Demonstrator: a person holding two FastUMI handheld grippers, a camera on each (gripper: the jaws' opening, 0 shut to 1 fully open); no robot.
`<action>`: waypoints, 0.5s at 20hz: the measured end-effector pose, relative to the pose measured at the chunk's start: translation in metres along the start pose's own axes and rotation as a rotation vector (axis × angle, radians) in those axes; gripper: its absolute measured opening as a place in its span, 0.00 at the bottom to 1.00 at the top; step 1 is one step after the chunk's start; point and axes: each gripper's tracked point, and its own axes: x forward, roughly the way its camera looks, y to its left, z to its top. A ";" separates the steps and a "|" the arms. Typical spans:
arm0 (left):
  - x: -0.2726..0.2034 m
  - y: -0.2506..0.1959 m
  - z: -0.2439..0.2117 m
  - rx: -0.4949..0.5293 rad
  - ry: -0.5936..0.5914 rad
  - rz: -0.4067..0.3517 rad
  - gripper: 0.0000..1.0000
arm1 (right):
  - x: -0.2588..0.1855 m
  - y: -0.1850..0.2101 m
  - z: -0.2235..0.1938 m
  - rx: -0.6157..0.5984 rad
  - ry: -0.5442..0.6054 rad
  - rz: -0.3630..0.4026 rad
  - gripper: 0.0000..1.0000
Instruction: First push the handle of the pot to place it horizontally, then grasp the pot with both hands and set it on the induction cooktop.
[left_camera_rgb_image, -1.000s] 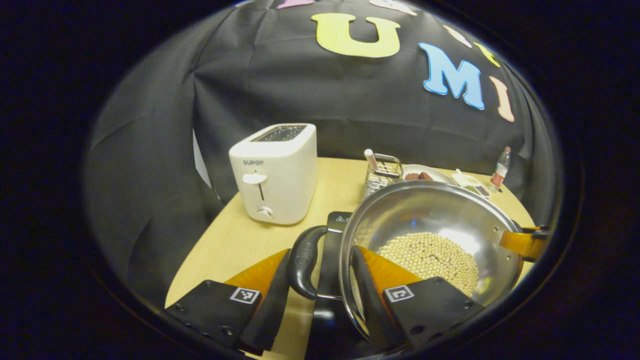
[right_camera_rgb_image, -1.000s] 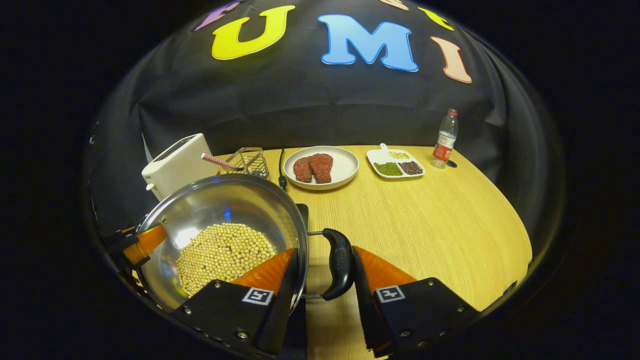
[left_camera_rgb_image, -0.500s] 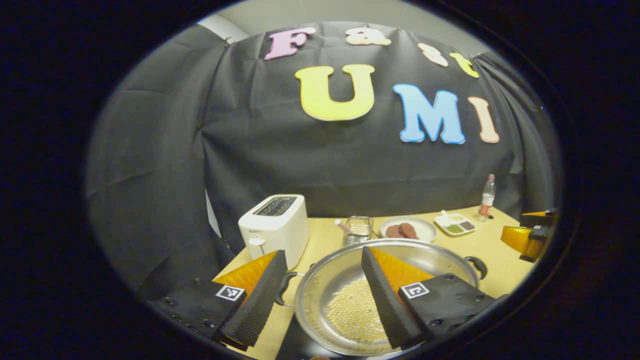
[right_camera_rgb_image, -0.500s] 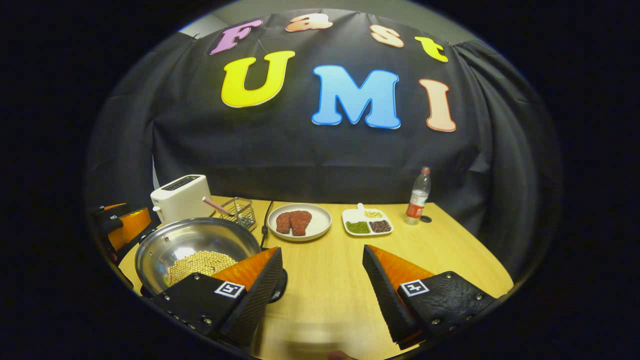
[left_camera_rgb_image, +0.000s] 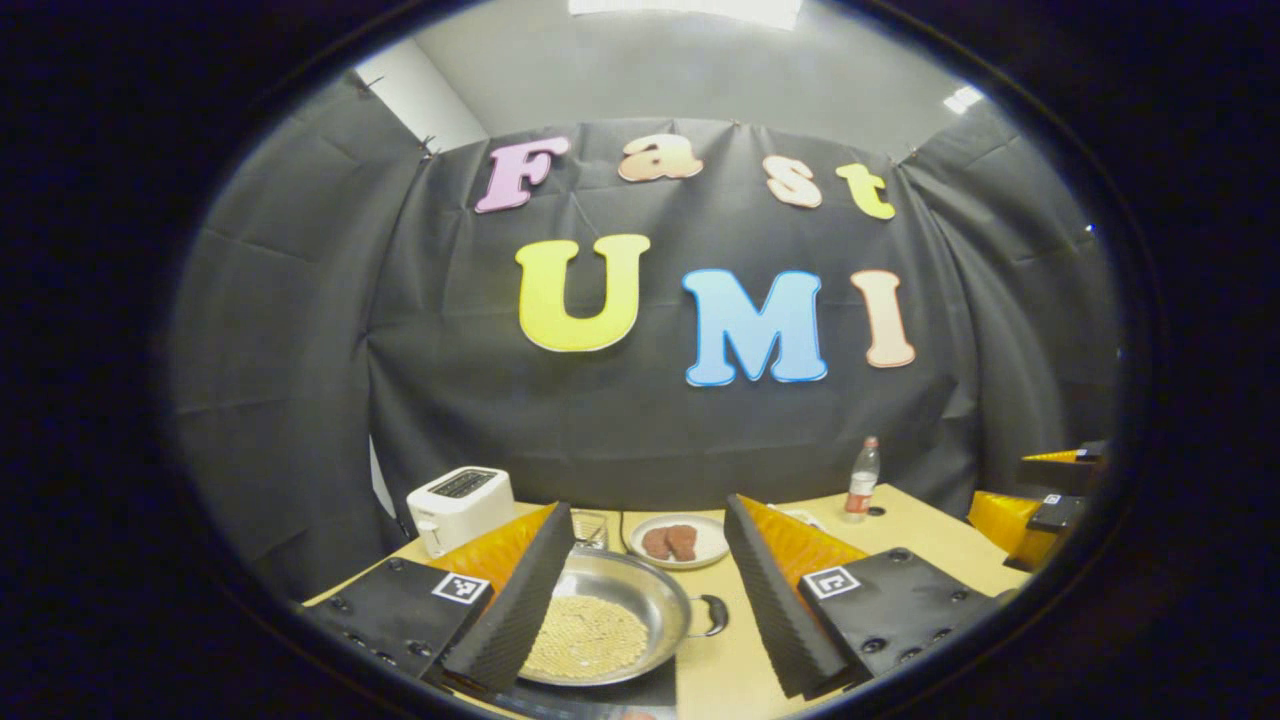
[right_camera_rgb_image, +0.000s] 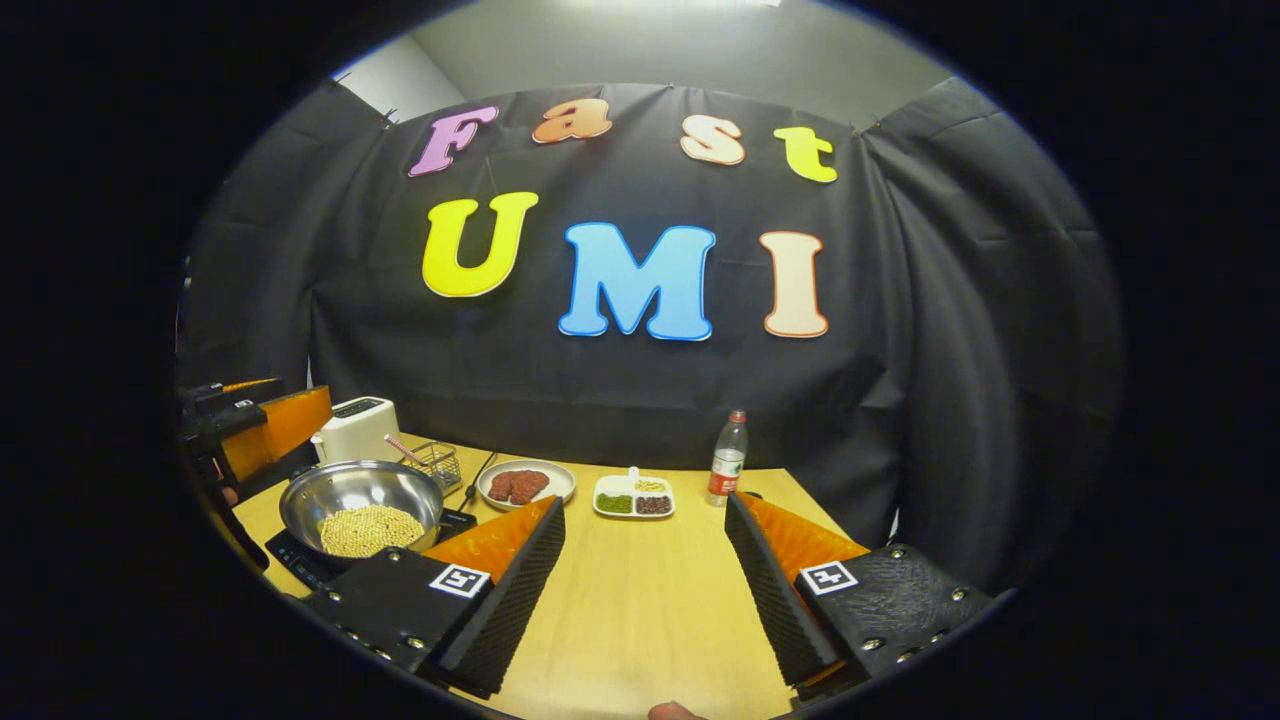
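Left tongs (left_camera_rgb_image: 648, 590), in the left gripper view, stand wide open above the near part of the table (left_camera_rgb_image: 920, 540), holding nothing. Right tongs (right_camera_rgb_image: 645, 580), in the right gripper view, are likewise spread apart and empty over bare table (right_camera_rgb_image: 640, 610).

Pot (left_camera_rgb_image: 600, 625): a steel pan holding pale beans (left_camera_rgb_image: 588, 638), seen between the left tongs' fingers and well below them. It sits on the black induction cooktop (right_camera_rgb_image: 300, 558), which lies at the table's left side in the right gripper view. One dark handle (left_camera_rgb_image: 712, 615) juts sideways from the rim.

Behind the pot: a white toaster (right_camera_rgb_image: 355, 428), a wire basket (right_camera_rgb_image: 432, 462) with a straw, and a plate (right_camera_rgb_image: 526, 484) carrying two pieces of meat. Further right stand a divided dish (right_camera_rgb_image: 632, 497) of grains and a water bottle (right_camera_rgb_image: 728, 459).

Each view catches the other tongs at its edge, apart from the pot.
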 end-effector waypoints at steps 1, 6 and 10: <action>-0.009 -0.013 0.005 -0.002 -0.011 0.001 0.94 | -0.009 -0.010 0.004 0.011 -0.010 0.005 0.97; -0.054 -0.046 0.031 -0.003 -0.044 0.016 0.98 | -0.045 -0.050 0.020 0.043 -0.039 0.010 0.97; -0.081 -0.049 0.048 0.028 -0.068 0.005 0.98 | -0.070 -0.061 0.036 0.070 -0.083 -0.005 0.97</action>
